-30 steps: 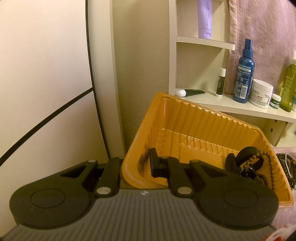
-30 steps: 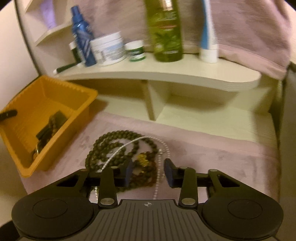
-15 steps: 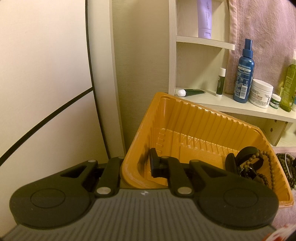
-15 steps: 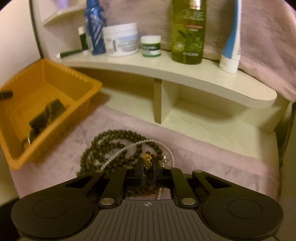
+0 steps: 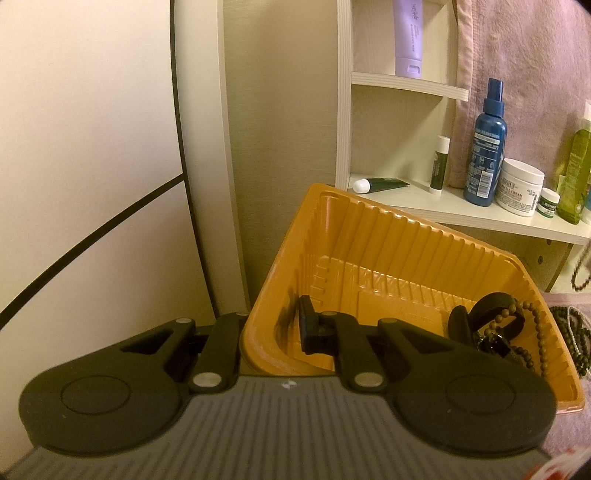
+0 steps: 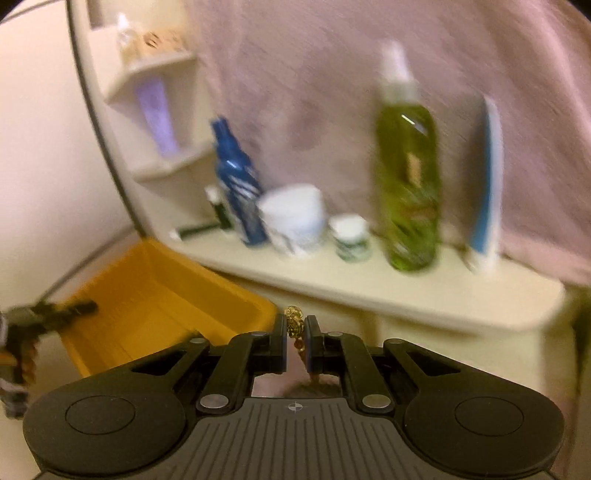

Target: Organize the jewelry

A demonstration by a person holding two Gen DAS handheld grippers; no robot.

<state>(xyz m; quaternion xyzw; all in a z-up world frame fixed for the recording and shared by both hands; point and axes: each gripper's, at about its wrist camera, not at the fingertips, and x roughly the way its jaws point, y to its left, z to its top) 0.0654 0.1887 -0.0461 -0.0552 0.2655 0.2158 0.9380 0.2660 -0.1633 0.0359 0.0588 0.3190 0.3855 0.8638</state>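
My left gripper [image 5: 275, 332] is shut on the near wall of the orange tray [image 5: 388, 236], one finger outside and one inside. In the tray's right corner lie a black band [image 5: 496, 314] and a brown bead bracelet [image 5: 537, 332]. Dark bead necklaces [image 5: 570, 332] lie on the pink towel beside the tray. My right gripper [image 6: 295, 330] is shut on a bead strand with a gold charm [image 6: 294, 319], lifted clear of the towel, just right of the tray [image 6: 147, 295]. A blurred bead strand [image 5: 581, 271] dangles at the left wrist view's right edge.
A cream shelf [image 6: 369, 291] behind carries a blue spray bottle [image 6: 238, 184], a white jar [image 6: 295, 218], a small pot [image 6: 351, 236], a green bottle [image 6: 408, 184] and a blue tube [image 6: 485, 184]. A pink towel [image 6: 332, 74] hangs behind. A corner shelf holds a lilac tube [image 5: 408, 33].
My right gripper closed on the gold-charm strand and rose with it off the towel, its view swinging up toward the shelf. My left gripper and the tray stayed put.
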